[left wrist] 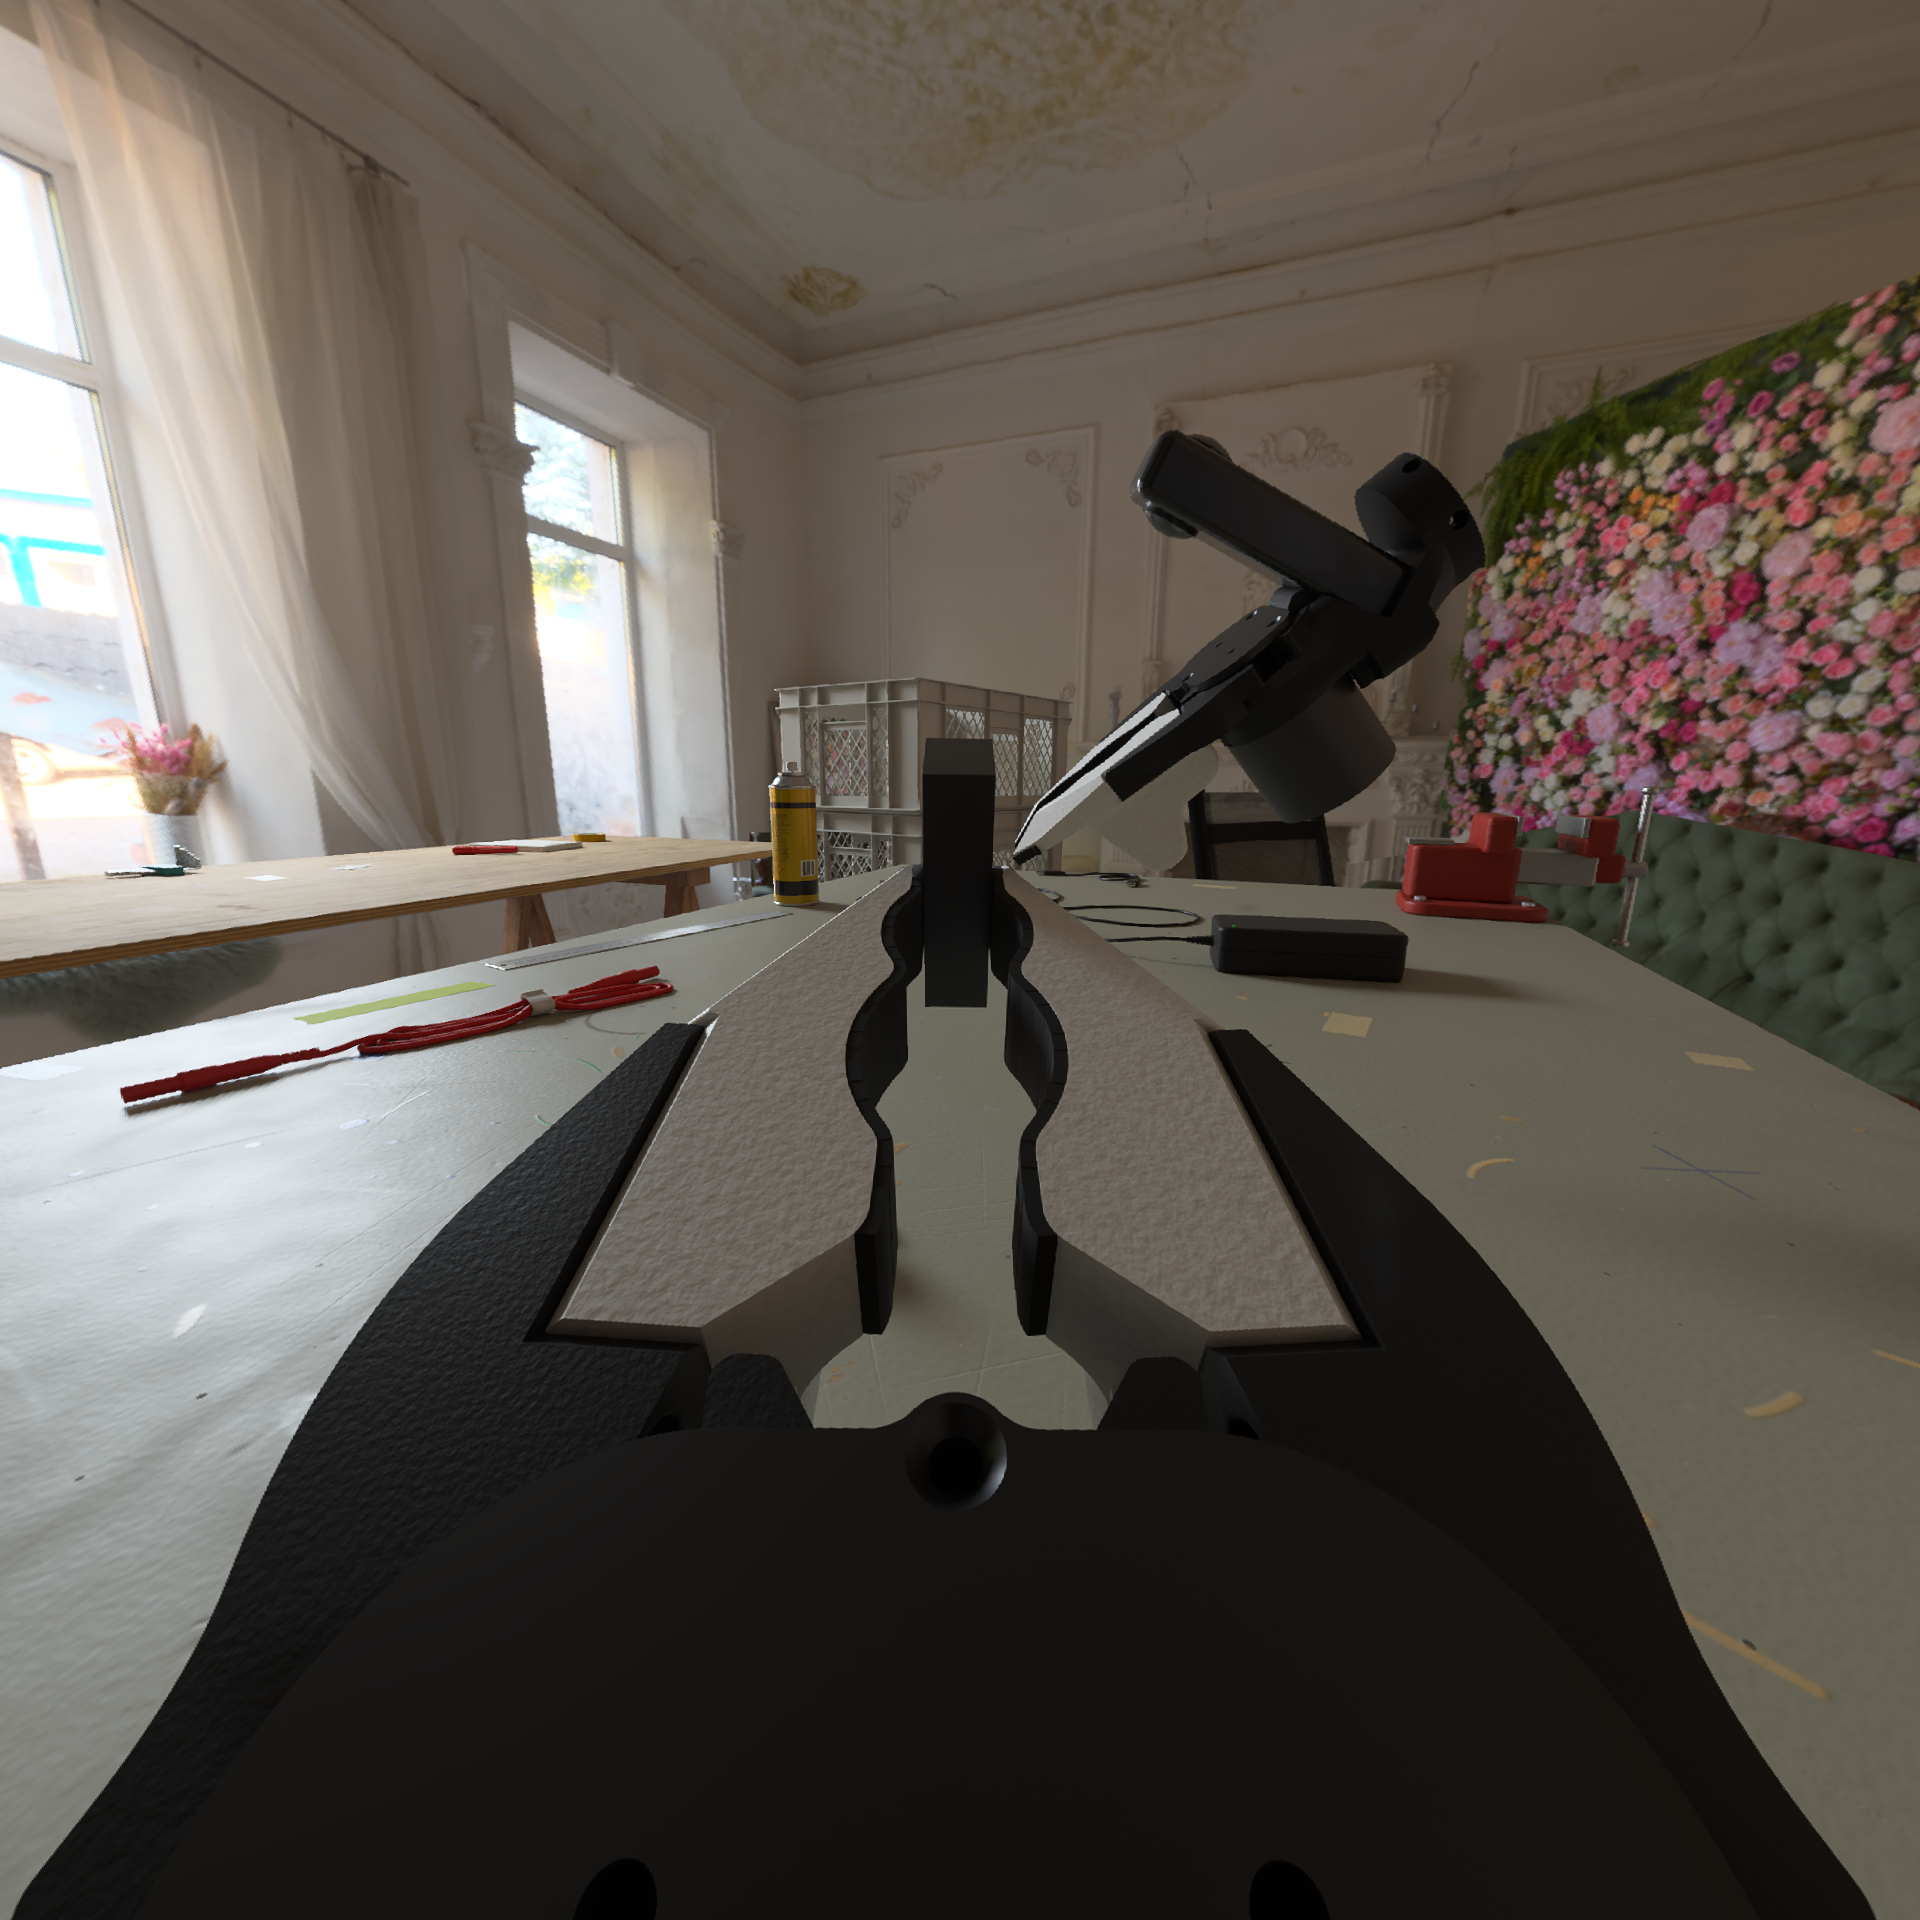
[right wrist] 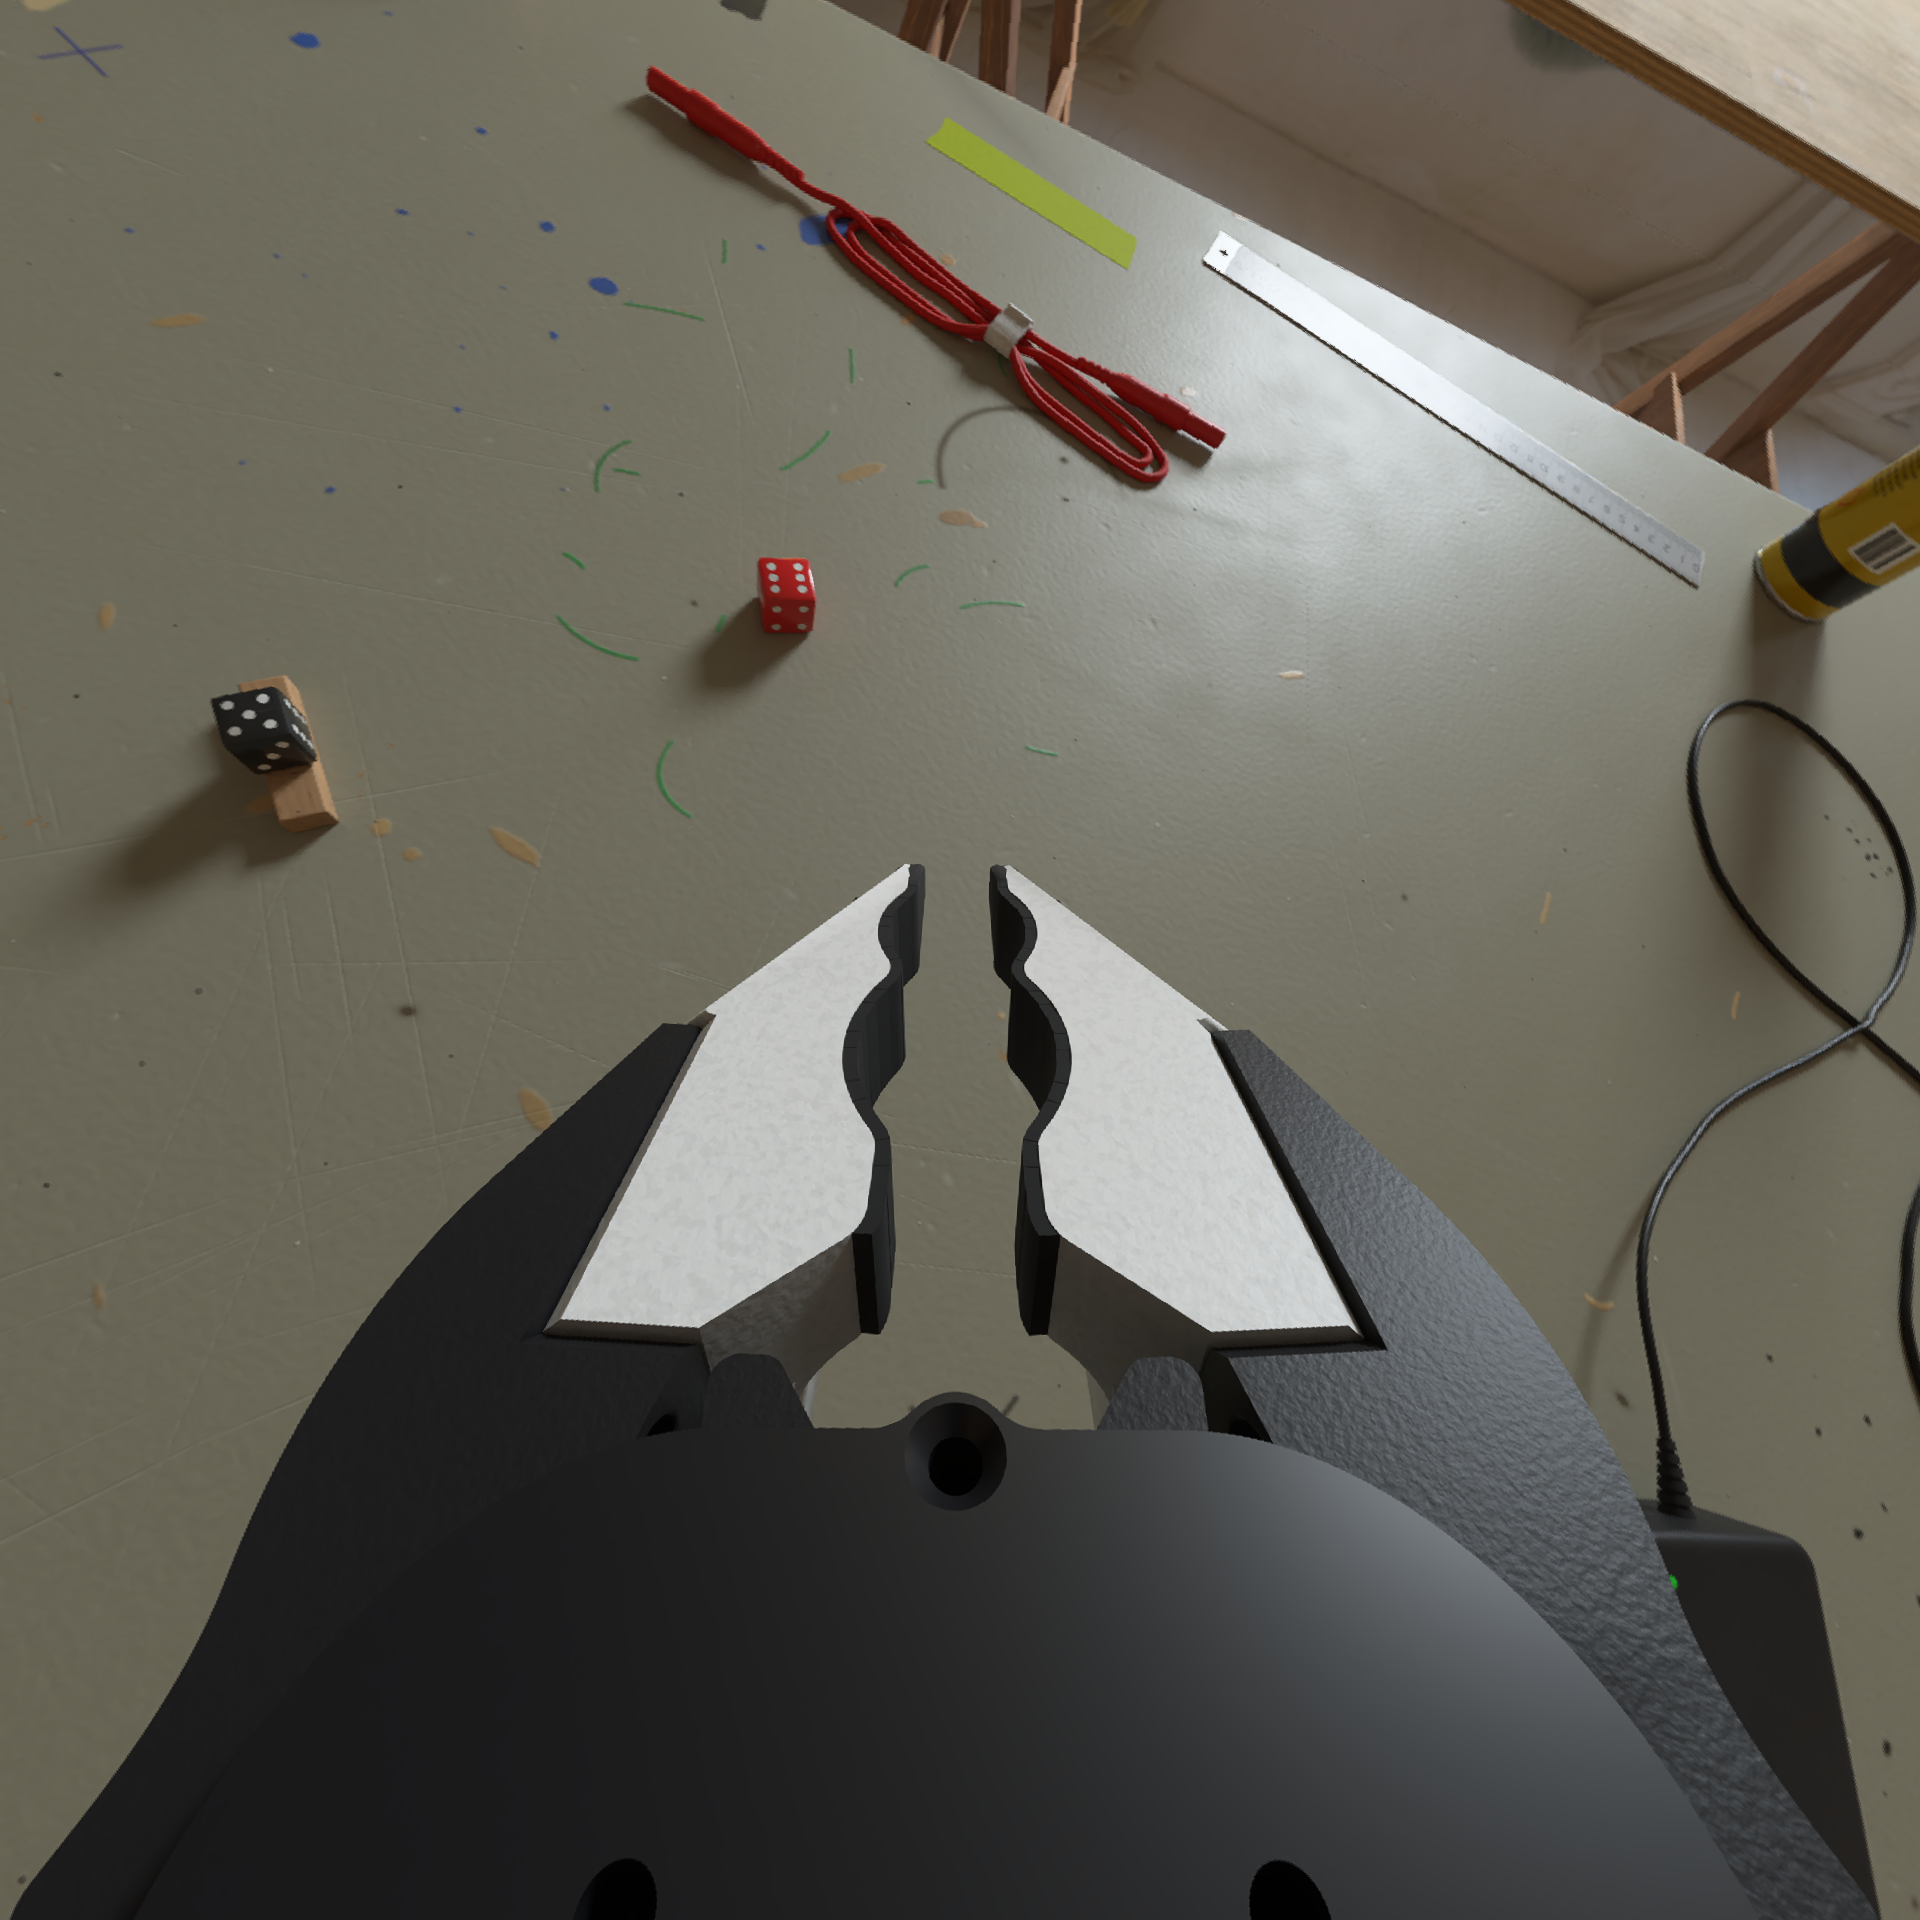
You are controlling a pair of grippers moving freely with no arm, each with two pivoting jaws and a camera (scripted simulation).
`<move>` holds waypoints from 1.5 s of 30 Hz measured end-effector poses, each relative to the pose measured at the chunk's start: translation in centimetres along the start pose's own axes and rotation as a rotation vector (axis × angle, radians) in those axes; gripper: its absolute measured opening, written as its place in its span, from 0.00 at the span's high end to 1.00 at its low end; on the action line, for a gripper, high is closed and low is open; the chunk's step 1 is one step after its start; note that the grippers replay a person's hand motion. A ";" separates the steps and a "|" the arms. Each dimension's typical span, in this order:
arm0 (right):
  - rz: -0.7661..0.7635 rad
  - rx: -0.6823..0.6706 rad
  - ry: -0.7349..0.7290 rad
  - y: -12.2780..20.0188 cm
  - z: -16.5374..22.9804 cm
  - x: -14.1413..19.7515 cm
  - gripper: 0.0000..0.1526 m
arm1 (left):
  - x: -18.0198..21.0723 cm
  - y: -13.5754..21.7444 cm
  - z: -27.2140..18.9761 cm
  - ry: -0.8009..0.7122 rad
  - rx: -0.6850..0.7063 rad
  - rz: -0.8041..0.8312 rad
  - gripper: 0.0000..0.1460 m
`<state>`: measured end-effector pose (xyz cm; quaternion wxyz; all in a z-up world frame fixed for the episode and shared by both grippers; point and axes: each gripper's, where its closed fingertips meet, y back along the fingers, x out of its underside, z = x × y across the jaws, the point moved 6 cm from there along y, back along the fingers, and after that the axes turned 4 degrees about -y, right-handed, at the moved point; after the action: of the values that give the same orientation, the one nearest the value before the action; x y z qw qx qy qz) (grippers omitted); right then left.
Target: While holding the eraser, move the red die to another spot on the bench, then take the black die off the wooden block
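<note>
Left claw (left wrist: 956, 883) is clenched on the upright black rectangular eraser (left wrist: 956, 862). Right claw (right wrist: 956, 883) is released, narrowly parted, holding nothing above the grey-green counter (right wrist: 1247, 831). Small red die (right wrist: 787, 594) lies beyond its tips; black die (right wrist: 262, 729) sits on the wooden block (right wrist: 303, 800), left of the red die.

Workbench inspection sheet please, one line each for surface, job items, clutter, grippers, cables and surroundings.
Surface: grey-green bench, scratched and paint-flecked.
Job's things: black eraser upright in left gripper; red die alone on bench; black die on wooden block.
Clutter: steel ruler, yellow spray can, green tape strip, red clamp.
Grippers: left shut on eraser; right gripper slightly open, holding nothing.
Cables: red lead, bundled; black cord to power adapter.
Surroundings: windows, flower wall, grey crate.
</note>
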<state>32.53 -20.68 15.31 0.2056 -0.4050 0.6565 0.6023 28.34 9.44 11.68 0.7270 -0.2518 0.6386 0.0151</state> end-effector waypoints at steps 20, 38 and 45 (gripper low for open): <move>-0.040 -0.067 0.020 -0.5 1.5 -0.8 0.92 | 0.0 0.0 0.2 0.015 -0.008 -0.003 0.93; -0.096 -0.200 0.106 -3.6 5.0 -6.4 0.92 | 0.1 -0.1 0.6 0.043 -0.025 -0.003 0.93; -0.278 -0.210 -0.009 -3.8 4.4 -10.4 0.92 | 0.1 -0.2 0.5 0.038 -0.021 0.002 0.93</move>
<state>40.64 -13.30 19.92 0.2462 -0.5085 0.5267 0.6351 28.88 9.47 11.69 0.7119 -0.2591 0.6524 0.0179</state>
